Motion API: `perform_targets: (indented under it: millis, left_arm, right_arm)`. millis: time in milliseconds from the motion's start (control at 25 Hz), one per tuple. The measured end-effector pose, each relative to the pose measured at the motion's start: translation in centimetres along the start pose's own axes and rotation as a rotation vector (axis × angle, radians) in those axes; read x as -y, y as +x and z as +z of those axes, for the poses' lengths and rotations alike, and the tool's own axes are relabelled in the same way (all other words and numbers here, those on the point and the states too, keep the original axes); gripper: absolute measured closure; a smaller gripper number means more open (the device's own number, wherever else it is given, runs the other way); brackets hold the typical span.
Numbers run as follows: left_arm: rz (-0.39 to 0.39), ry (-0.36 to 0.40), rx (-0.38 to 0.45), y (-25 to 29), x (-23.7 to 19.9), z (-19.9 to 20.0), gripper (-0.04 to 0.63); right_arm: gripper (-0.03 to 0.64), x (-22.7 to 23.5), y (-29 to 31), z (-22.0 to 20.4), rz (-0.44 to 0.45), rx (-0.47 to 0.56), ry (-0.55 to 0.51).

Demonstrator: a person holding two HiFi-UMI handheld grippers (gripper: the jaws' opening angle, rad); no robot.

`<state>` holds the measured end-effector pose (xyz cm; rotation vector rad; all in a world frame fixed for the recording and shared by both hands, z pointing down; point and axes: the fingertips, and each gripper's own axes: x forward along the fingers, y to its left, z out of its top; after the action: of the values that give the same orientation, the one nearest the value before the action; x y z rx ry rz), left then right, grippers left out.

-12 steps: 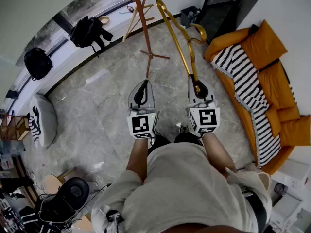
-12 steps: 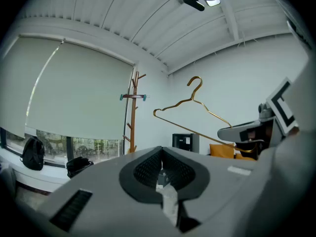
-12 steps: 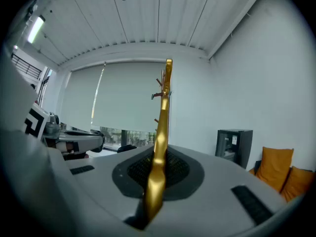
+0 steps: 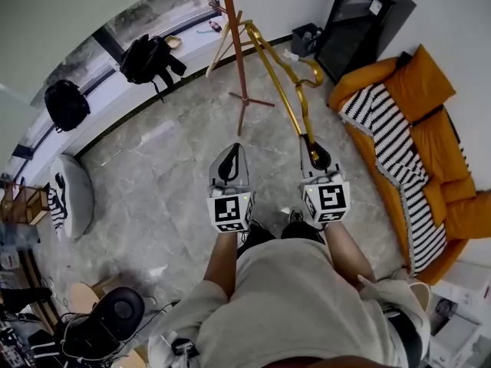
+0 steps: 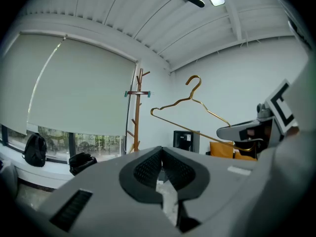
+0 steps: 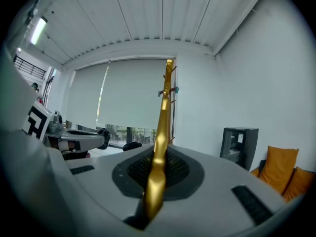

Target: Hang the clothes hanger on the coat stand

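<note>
My right gripper (image 4: 312,146) is shut on one end of a gold metal clothes hanger (image 4: 288,75), which rises from the jaws toward the wooden coat stand (image 4: 235,44). In the right gripper view the gold hanger (image 6: 162,132) runs straight up between the pads, in line with the stand (image 6: 172,98) behind it. My left gripper (image 4: 229,153) is shut with nothing in it, level with the right one and to its left. From the left gripper view, the hanger (image 5: 192,105) and its hook show to the right of the coat stand (image 5: 137,110), near but apart.
An orange sofa (image 4: 418,90) with a striped blanket (image 4: 387,136) lies to the right. A dark cabinet (image 4: 354,21) stands at the far wall. Two black bags (image 4: 149,58) sit on the window ledge. A striped cushion (image 4: 65,194) and a black chair (image 4: 107,320) are at the left.
Both grippers have moved forward toward the coat stand, and the hanger's top now sits closer to the stand's pole and branches.
</note>
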<state>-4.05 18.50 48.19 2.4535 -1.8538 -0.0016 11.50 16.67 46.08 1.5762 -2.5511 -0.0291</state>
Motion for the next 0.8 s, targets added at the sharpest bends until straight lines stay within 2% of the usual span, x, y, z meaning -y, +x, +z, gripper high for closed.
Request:
perform_targets:
  millis: [280, 560, 800]
  left_arm:
    - [0.0, -0.01, 0.0, -1.4, -2.6, -0.3, 0.584]
    - [0.012, -0.044, 0.009, -3.0, -5.6, -0.9, 0.584]
    - [0.01, -0.068, 0.002, -1.7, -6.5, -1.5, 0.584]
  right_arm:
    - [0.606, -1.1, 0.6, 0.0, -0.014, -0.004, -0.005]
    - [0.606, -3.3, 2.3, 0.5, 0.037, -0.022, -0.046]
    - [0.606, -3.7, 3.9, 0.3, 0.06, -0.042, -0.046]
